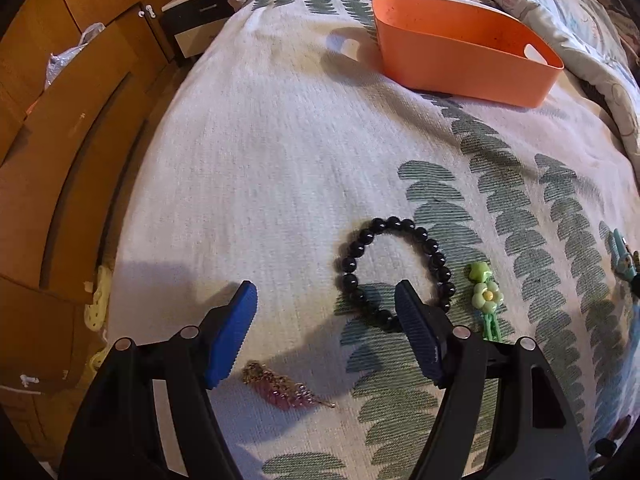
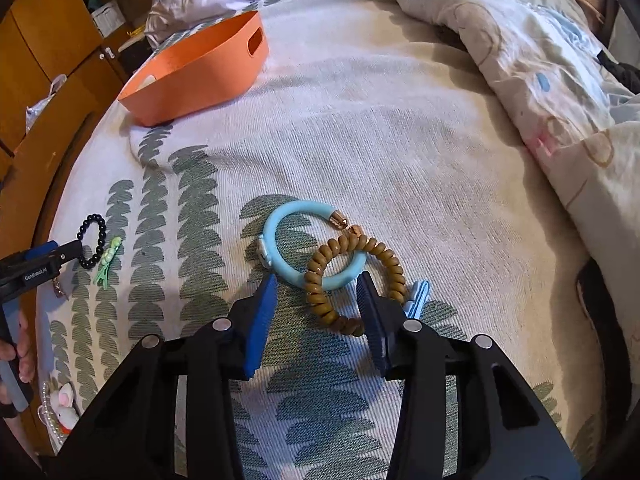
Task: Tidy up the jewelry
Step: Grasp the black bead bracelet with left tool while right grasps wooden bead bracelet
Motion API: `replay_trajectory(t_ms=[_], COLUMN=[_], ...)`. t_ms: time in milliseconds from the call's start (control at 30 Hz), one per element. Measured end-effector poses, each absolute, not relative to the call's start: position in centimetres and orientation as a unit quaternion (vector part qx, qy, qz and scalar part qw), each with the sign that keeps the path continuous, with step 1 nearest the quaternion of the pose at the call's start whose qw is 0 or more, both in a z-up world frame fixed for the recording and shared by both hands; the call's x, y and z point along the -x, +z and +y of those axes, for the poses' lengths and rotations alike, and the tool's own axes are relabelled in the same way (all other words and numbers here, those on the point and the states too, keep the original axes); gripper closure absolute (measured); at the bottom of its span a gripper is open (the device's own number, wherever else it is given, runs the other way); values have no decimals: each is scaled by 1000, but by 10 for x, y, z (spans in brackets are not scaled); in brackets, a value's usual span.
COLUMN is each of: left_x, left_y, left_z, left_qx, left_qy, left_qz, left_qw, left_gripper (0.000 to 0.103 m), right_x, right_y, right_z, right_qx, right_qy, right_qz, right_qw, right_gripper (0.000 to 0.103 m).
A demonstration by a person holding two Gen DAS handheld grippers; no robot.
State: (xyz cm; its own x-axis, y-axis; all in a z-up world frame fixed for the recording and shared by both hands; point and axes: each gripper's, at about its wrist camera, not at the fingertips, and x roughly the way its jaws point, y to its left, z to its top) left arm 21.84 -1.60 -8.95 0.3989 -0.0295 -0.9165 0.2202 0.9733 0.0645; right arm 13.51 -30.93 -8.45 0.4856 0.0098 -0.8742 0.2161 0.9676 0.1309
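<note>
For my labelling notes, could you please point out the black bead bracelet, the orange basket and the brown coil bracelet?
black bead bracelet (image 1: 352, 258): left wrist view, left-side beads.
orange basket (image 1: 460, 62): left wrist view, near wall.
brown coil bracelet (image 2: 320, 300): right wrist view, lower-left coils.

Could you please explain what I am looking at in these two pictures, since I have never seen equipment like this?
There is no robot: a person holds a two-fingered tool in each hand, and each tool carries a wide-angle camera looking along its blue-padded fingers.

The left view shows the left tool open over a bed, above a black bead bracelet, a green flower clip and a small purple trinket.

The right view shows the right tool open over a light blue bangle and a brown coil band lying across it.

An orange bin waits further back. Nothing is held.
</note>
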Motion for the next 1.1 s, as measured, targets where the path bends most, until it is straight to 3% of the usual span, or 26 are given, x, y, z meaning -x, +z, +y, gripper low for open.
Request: replay_trajectory(t_ms=[467, 533, 600, 633, 1100], left_x=[-224, -224, -223, -223, -224], left_y=[-101, -102, -100, -100, -93], left_z=[-28, -29, -27, -25, -15], left_qx=[-97, -100, -99, -98, -75], left_qy=[-80, -76, -71, -70, -72], left_qz=[546, 544, 542, 542, 543], left_qw=[828, 830, 832, 832, 834], left_gripper=[33, 41, 49, 54, 88], right_x=[-142, -142, -141, -140, -131], right_y=[-93, -93, -92, -91, -74], right_z=[-305, -303, -302, -301, -309], right_qx=[-85, -82, -80, -80, -107], right_qy=[-67, -67, -66, -65, -60], right_qz=[510, 509, 508, 507, 487], right_qw=[854, 854, 855, 855, 865], right_gripper=[62, 66, 85, 88, 92])
